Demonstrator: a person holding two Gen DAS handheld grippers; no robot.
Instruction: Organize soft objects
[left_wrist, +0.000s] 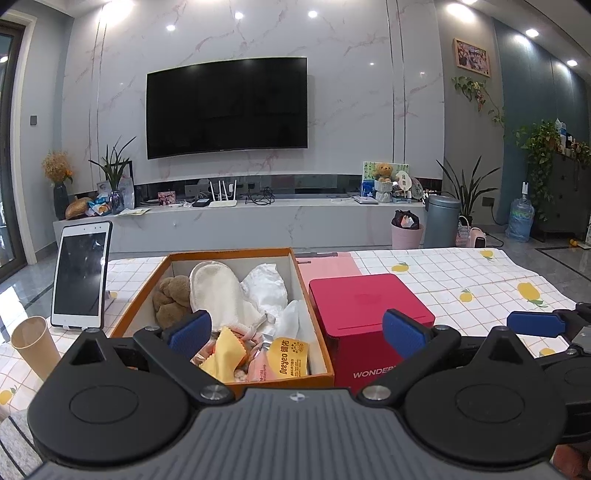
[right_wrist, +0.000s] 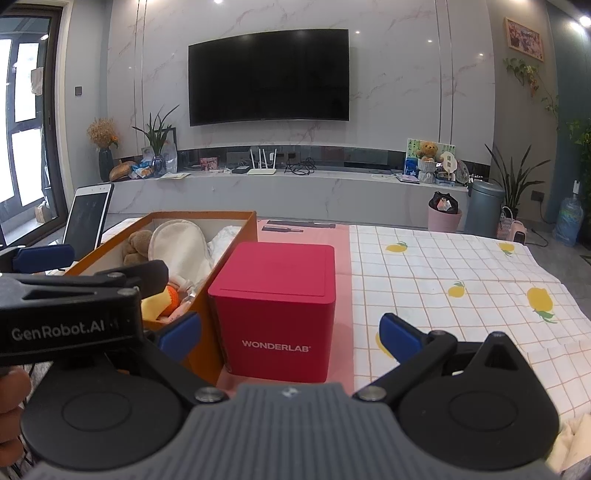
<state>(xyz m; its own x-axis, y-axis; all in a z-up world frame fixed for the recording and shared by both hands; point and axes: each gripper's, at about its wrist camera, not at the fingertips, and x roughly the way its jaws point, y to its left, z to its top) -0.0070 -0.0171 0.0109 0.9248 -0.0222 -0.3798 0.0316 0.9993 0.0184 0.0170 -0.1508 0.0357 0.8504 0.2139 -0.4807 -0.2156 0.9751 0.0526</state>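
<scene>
Both tools gape wide, empty. The orange box (left_wrist: 236, 321) of soft things sits at twelve o'clock of the left tool (left_wrist: 295, 330), the nearer one; from the right tool (right_wrist: 290, 334) it's ten o'clock, long axis running away.

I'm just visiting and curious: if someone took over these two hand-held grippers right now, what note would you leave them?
Left gripper: open, empty, over the orange box's near end.
Right gripper: open, empty, facing the red box.
Orange box holds the brown plush, white mitt, white cloths, yellow cloth and packets.
Done: soft things look boxed.
Left: none seen loose on the tablecloth; the red box's role is unclear.
</scene>
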